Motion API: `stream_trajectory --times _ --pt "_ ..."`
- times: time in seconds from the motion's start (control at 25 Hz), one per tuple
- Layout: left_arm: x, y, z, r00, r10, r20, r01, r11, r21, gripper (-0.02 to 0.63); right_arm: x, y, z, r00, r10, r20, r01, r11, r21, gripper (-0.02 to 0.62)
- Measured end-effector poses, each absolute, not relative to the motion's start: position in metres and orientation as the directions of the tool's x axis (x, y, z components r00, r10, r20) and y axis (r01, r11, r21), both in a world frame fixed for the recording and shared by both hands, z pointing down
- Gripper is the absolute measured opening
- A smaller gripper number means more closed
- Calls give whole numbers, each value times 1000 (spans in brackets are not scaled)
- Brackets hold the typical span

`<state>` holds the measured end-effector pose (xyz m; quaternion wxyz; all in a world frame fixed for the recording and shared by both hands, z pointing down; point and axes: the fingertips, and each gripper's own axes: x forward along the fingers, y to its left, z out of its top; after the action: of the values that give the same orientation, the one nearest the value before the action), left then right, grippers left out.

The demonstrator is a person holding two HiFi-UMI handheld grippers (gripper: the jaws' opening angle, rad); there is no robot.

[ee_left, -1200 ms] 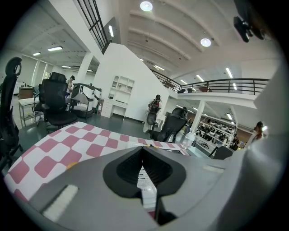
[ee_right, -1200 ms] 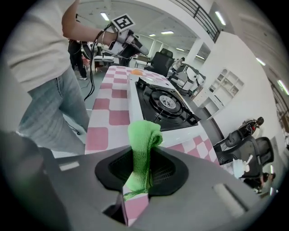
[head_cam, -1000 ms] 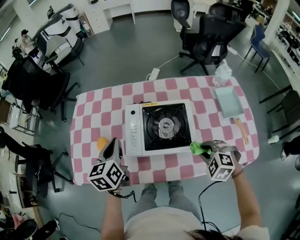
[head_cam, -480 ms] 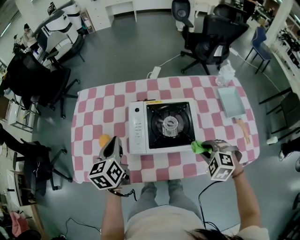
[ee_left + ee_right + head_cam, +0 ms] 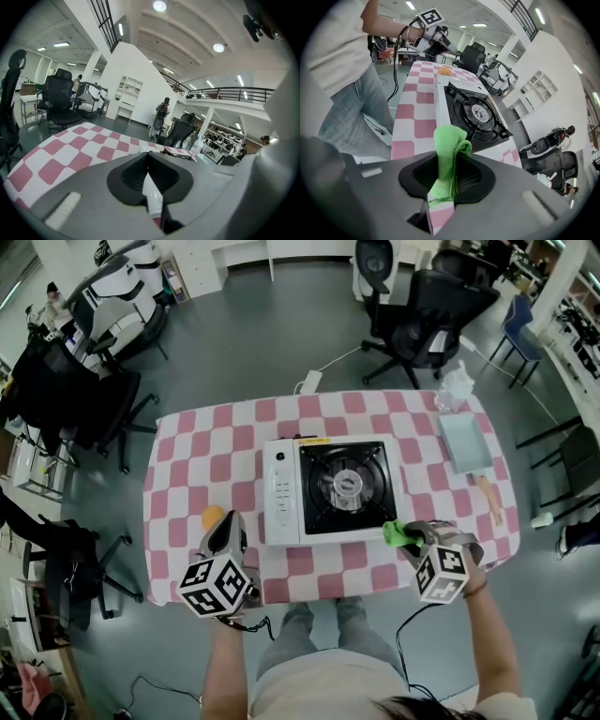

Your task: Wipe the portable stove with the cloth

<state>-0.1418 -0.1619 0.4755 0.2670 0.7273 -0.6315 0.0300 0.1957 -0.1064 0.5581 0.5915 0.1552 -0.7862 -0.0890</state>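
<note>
The portable stove is white with a black burner top and sits in the middle of the checked table. My right gripper hovers at the stove's near right corner, shut on a bunched green cloth. In the right gripper view the cloth sticks up between the jaws, with the stove just beyond. My left gripper is near the stove's front left corner. Its jaws are shut with nothing between them.
A small orange thing lies on the table beside the left gripper. A pale blue pan with a wooden handle and a clear plastic bag sit at the table's right end. Office chairs stand around the table.
The head view has shifted a little, so the table and stove sit slightly further right. Both grippers hold about the same places, and the cloth stays gripped.
</note>
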Motion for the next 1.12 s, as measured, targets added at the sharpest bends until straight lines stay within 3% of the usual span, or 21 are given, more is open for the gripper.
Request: stream_trajectory --times 1.12 --pt "-212 -148 477 156 -913 376 -930 -7 367 0 86 -104 558 -310 -287 906 -37 956 290 89"
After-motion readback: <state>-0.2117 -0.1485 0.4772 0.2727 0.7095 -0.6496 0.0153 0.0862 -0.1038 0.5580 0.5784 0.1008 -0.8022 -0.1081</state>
